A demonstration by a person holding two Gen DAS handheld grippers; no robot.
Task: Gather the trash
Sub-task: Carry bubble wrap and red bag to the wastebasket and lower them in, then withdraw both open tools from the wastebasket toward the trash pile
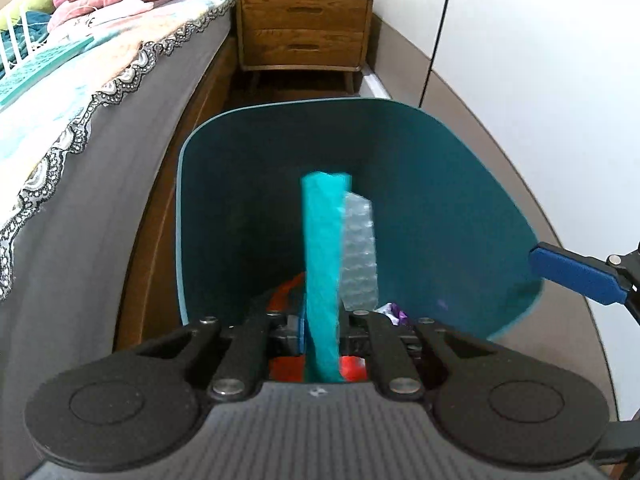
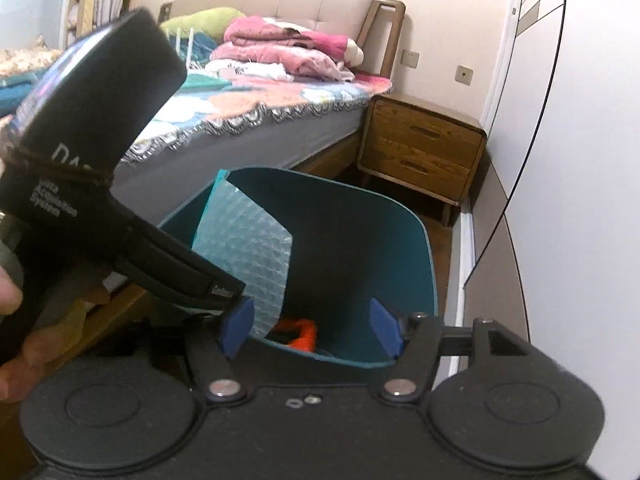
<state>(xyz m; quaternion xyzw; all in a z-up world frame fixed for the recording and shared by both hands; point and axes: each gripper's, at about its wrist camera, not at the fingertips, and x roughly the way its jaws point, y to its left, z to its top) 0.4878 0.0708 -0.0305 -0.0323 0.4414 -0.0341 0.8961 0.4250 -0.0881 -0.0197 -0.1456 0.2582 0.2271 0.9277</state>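
A teal trash bin (image 1: 440,200) stands on the floor between the bed and the wall. My left gripper (image 1: 322,340) is shut on a teal bubble-wrap mailer (image 1: 324,248) and holds it upright inside the bin's mouth. The mailer also shows in the right wrist view (image 2: 248,248), with the bin (image 2: 360,232) around it. Orange-red trash (image 2: 300,332) and a purple wrapper (image 1: 394,312) lie at the bin's bottom. My right gripper (image 2: 312,328) is open and empty over the bin's near rim; one of its blue fingers (image 1: 576,276) shows at the right in the left wrist view.
A bed (image 1: 100,128) with a lace-edged cover and piled pink clothes (image 2: 280,48) runs along the left. A wooden nightstand (image 1: 304,28) stands behind the bin. White wardrobe doors (image 1: 540,60) line the right side.
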